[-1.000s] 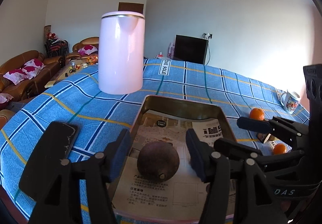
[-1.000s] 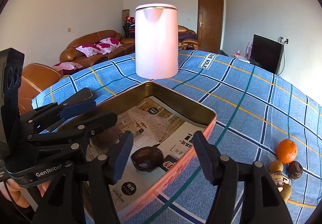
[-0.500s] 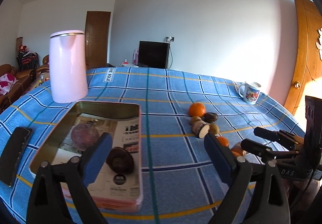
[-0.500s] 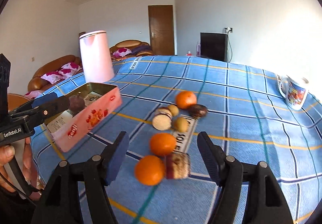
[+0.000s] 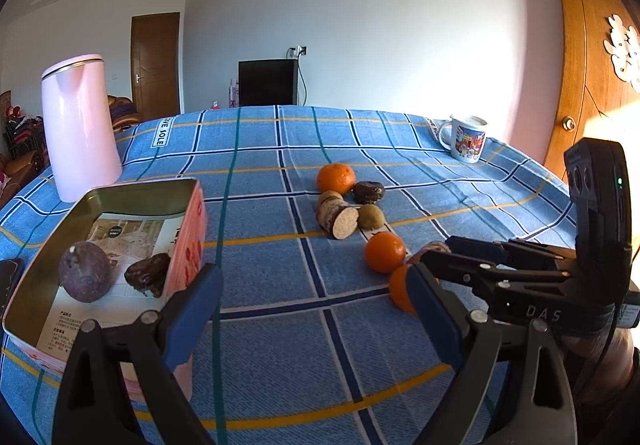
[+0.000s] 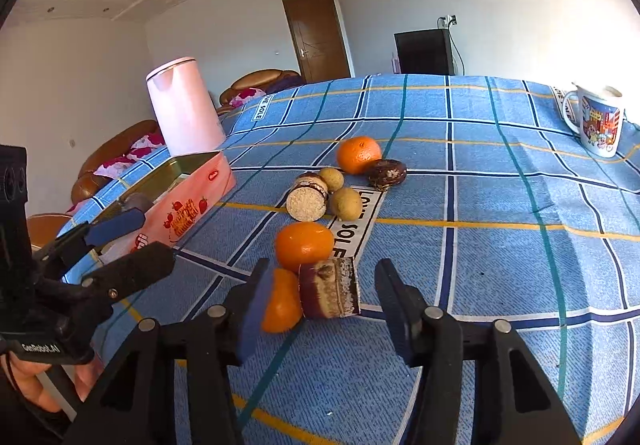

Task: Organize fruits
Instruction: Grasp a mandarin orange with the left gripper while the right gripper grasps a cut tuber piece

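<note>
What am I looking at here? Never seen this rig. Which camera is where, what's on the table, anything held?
No robot: a person holds tongs in each hand, each carrying a fisheye camera looking along its fingers. One picture comes from the left tongs, the other from the right tongs.

On the blue checked tablecloth lie three oranges, one nearest the right tongs, a brown layered cake slice, round biscuits and small brown fruits. A pink rectangular tin holds a purple round fruit. A pink kettle and printed mug stand behind.

Nothing is held. The left tongs are wide open; the right have just been closing around the nearest orange and cake slice, without gripping.
</note>
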`<state>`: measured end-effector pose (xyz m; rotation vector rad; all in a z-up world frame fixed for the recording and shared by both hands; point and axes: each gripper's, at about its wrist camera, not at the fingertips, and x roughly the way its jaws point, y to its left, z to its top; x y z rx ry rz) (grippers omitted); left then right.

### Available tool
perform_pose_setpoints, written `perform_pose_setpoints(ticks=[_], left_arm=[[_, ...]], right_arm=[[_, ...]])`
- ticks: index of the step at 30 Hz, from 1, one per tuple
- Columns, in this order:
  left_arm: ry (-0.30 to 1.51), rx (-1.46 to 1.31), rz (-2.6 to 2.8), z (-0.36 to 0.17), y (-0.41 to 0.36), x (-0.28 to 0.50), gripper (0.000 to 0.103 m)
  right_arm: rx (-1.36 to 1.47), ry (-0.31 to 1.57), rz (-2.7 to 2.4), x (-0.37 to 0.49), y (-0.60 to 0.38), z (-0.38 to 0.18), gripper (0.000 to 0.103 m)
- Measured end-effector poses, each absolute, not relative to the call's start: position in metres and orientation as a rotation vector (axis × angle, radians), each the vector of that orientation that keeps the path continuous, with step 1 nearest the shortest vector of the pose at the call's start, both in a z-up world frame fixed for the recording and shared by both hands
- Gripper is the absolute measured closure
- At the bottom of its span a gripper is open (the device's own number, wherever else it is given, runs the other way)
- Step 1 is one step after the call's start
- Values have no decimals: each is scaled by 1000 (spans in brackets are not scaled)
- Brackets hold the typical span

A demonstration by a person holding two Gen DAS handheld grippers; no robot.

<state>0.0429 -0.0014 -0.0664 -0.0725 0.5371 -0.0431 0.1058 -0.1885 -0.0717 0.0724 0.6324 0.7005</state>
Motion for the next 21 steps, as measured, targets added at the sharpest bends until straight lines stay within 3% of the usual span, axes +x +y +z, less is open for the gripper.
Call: perform_pose_setpoints(ticks=[7, 13, 16, 21], left_arm=[[552, -63, -47, -70, -5, 46, 8], [565, -47, -58, -73, -11, 50, 8], [567, -40, -63, -73, -14, 51, 8], [571, -37, -82, -70, -21, 55, 8]], right_arm=[[196, 668, 744, 112, -201, -75, 60], [27, 638, 679, 103, -181, -72, 64], [46, 648, 682, 107, -184, -73, 71], [70, 632, 671, 107, -197, -73, 71]])
